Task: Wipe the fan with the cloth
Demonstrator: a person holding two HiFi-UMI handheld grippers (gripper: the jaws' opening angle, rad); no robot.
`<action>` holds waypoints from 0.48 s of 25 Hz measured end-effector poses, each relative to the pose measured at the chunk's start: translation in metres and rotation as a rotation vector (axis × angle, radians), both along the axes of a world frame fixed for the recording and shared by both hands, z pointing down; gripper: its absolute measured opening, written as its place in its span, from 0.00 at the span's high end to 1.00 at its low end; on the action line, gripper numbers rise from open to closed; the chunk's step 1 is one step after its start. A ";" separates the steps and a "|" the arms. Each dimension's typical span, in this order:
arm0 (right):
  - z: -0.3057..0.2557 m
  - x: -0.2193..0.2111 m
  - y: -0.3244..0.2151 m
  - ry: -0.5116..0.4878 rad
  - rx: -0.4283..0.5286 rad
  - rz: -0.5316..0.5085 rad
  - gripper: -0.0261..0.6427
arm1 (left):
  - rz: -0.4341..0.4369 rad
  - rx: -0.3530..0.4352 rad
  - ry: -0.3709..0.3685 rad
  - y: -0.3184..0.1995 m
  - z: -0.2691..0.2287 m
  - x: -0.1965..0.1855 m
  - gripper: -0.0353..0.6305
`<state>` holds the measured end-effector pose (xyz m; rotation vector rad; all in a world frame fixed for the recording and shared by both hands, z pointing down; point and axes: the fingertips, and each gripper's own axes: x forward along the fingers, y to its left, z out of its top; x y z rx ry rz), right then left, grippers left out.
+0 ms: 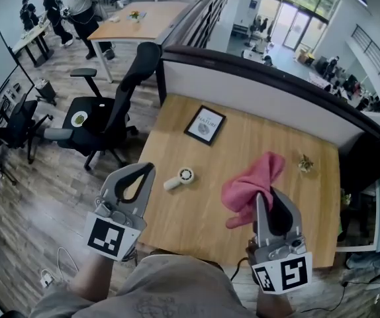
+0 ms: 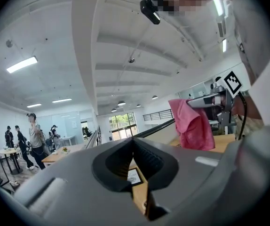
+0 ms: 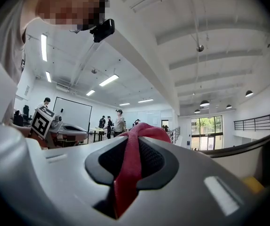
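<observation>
A small white hand-held fan (image 1: 179, 178) lies on the wooden table (image 1: 196, 224), left of centre. My left gripper (image 1: 145, 172) hovers just left of it, over the table's left edge, shut with nothing in its jaws. My right gripper (image 1: 267, 197) is shut on a pink cloth (image 1: 253, 186), which bunches out beyond its tip, right of the fan. In the right gripper view the cloth (image 3: 131, 166) runs as a red strip between the closed pads. The left gripper view shows the cloth (image 2: 192, 124) hanging from the right gripper (image 2: 205, 102).
A framed picture (image 1: 204, 124) lies at the table's far side and a small plant (image 1: 305, 163) at its right. A black office chair (image 1: 104, 118) stands left of the table. A dark-topped partition (image 1: 263, 85) runs behind it. People (image 1: 77, 8) stand far off.
</observation>
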<state>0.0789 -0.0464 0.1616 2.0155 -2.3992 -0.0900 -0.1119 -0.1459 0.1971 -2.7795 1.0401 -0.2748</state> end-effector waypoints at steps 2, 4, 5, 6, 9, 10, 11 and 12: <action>0.011 0.001 -0.001 -0.017 -0.032 -0.001 0.86 | 0.007 -0.037 0.003 0.003 0.011 0.002 0.94; 0.023 0.000 -0.003 -0.027 -0.061 -0.002 0.87 | 0.011 -0.063 0.003 0.005 0.021 0.003 0.94; 0.028 -0.001 -0.004 -0.028 -0.072 -0.003 0.86 | 0.011 -0.070 0.002 0.005 0.024 0.004 0.94; 0.031 -0.002 -0.005 -0.029 -0.081 -0.005 0.87 | 0.009 -0.074 0.003 0.005 0.026 0.004 0.94; 0.032 -0.004 -0.008 -0.027 -0.081 -0.012 0.86 | 0.002 -0.075 0.007 0.003 0.025 0.003 0.94; 0.031 -0.005 -0.009 -0.025 -0.078 -0.014 0.86 | 0.000 -0.073 0.007 0.003 0.023 0.002 0.94; 0.030 -0.005 -0.010 -0.023 -0.075 -0.015 0.86 | -0.002 -0.070 0.008 0.002 0.021 0.001 0.94; 0.029 -0.006 -0.010 -0.022 -0.074 -0.017 0.86 | -0.004 -0.068 0.009 0.002 0.020 0.001 0.94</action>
